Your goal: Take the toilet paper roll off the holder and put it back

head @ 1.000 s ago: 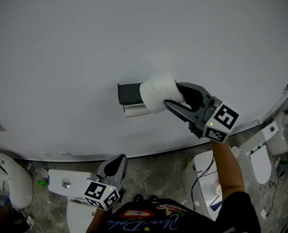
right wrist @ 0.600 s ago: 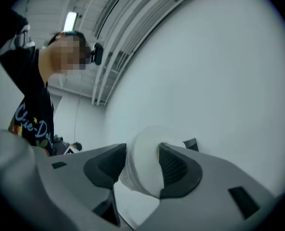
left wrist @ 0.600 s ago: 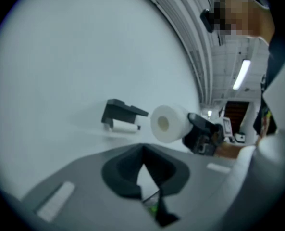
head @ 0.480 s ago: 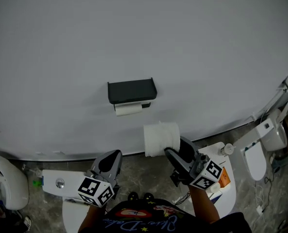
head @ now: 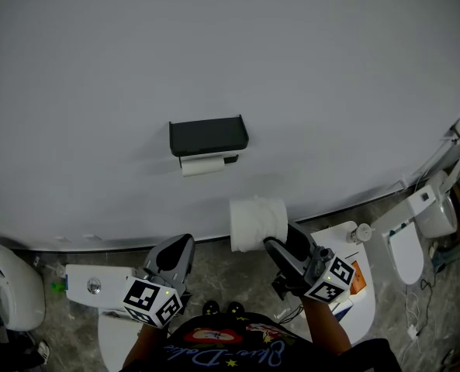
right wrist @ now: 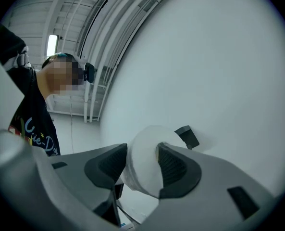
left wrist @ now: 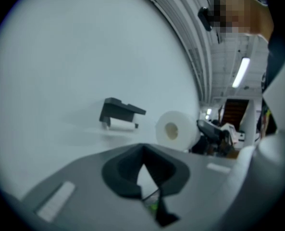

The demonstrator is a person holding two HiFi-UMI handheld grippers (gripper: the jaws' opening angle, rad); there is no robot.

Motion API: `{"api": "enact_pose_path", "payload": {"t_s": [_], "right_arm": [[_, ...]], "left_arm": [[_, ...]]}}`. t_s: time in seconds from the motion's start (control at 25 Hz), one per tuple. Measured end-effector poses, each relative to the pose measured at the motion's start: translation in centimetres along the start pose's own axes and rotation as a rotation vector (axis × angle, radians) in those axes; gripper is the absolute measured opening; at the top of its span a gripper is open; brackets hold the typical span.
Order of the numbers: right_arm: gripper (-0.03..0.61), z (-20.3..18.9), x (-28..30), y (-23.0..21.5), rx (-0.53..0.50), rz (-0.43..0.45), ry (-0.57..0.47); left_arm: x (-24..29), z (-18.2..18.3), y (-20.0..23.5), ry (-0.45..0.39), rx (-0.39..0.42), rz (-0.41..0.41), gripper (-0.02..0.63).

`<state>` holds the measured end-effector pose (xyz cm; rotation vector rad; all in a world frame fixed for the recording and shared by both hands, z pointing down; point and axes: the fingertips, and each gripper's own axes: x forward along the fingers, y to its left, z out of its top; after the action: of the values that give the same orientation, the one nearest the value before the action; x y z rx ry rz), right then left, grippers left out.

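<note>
The white toilet paper roll (head: 257, 223) is off the wall and sits between the fingers of my right gripper (head: 281, 239), low and right of the black holder (head: 208, 135). The jaws are closing, and both pads press on the roll (right wrist: 144, 165) in the right gripper view, where the holder (right wrist: 187, 136) peeks out behind it. A white bar (head: 202, 165) stays under the holder's shelf. My left gripper (head: 175, 252) hangs low at the left, shut and empty. In its own view the holder (left wrist: 119, 110) and the held roll (left wrist: 173, 130) lie ahead.
A plain white wall (head: 230, 60) fills most of the view. Below it stand white toilets at the left (head: 8, 285) and right (head: 408, 254), a white tank (head: 98, 285) and a white unit (head: 354, 277) on a grey stone floor. A person's dark shirt (head: 230, 347) shows at the bottom.
My right gripper has pulled the roll off the holder, moving it down and toward me. The holder's shelf and bar are now uncovered. The left gripper has barely moved.
</note>
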<state>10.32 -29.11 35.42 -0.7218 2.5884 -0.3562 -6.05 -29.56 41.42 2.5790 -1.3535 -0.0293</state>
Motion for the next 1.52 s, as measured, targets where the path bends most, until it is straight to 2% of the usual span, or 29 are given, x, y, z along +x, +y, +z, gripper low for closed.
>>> {"api": "enact_pose_path", "payload": {"t_s": [0.24, 0.36, 0.52, 0.76, 0.92, 1.0, 1.08, 1.2, 1.36, 1.44, 1.52], "right_arm": [[0.215, 0.0, -0.3, 0.0, -0.003, -0.007, -0.008], [0.215, 0.6, 0.1, -0.3, -0.045, -0.015, 0.011], [0.213, 3.3, 2.7, -0.7, -0.166, 0.028, 0.044], [0.215, 8.9, 9.8, -0.5, -0.443, 0.107, 0.122], [0.215, 10.6, 14.6, -1.5, -0.642, 0.127, 0.267], [0.215, 10.5, 16.7, -1.7, -0.748, 0.154, 0.384], [0.215, 9.7, 18.5, -2.3, -0.807, 0.180, 0.512], [0.215, 7.9, 20.5, -3.6, -0.818, 0.191, 0.686], [0.215, 7.2, 22.3, -5.1, -0.829, 0.178, 0.852], [0.215, 6.4, 22.6, -5.4, -0.823, 0.210, 0.951], [0.216, 5.7, 23.2, -5.4, -0.832, 0.244, 0.996]], "left_arm": [[-0.5, -0.2, -0.1, 0.003, 0.003, 0.016, -0.003], [-0.7, -0.3, -0.3, 0.007, -0.004, 0.004, -0.003], [-0.9, -0.7, -0.3, 0.016, -0.008, 0.005, -0.003], [-1.6, -1.1, -0.4, 0.010, -0.025, 0.012, -0.003], [-2.1, -0.9, -0.2, 0.000, -0.032, 0.025, -0.003], [-2.4, -1.0, -0.1, 0.000, -0.036, 0.033, -0.003], [-2.6, -1.1, 0.1, -0.003, -0.042, 0.044, -0.003], [-2.9, -1.1, 0.5, -0.007, -0.048, 0.061, -0.003], [-3.4, -1.1, 0.9, -0.013, -0.056, 0.081, -0.003], [-3.5, -1.2, 1.0, -0.015, -0.059, 0.089, -0.002], [-3.7, -1.3, 1.0, -0.016, -0.062, 0.095, -0.003]]}}
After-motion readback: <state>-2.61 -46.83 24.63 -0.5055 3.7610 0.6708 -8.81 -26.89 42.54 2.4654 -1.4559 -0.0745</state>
